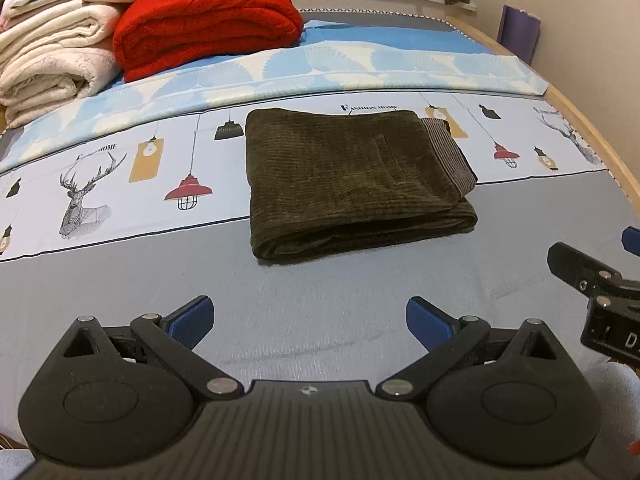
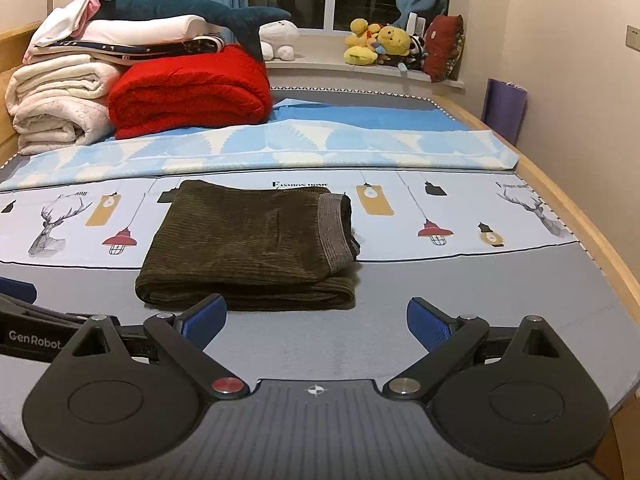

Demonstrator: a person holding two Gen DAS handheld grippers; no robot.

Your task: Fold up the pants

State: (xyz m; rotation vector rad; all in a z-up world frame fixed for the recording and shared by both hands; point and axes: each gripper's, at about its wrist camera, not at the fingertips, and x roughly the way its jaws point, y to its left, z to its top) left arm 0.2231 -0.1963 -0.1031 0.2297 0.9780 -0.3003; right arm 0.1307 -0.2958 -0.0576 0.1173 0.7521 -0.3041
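Note:
Dark olive corduroy pants (image 1: 352, 180) lie folded into a compact rectangle on the bed, the striped waistband at their right end. They also show in the right wrist view (image 2: 252, 244). My left gripper (image 1: 308, 324) is open and empty, held back from the pants' near edge. My right gripper (image 2: 314, 320) is open and empty, its left fingertip just in front of the pants' near fold. The right gripper's body shows at the right edge of the left wrist view (image 1: 592, 280).
A patterned bedsheet (image 2: 440, 216) covers the bed. A red blanket (image 2: 192, 92) and cream folded blankets (image 2: 56, 108) are stacked at the far left. Plush toys (image 2: 384, 44) sit on the windowsill. The wooden bed edge (image 2: 592, 232) runs along the right.

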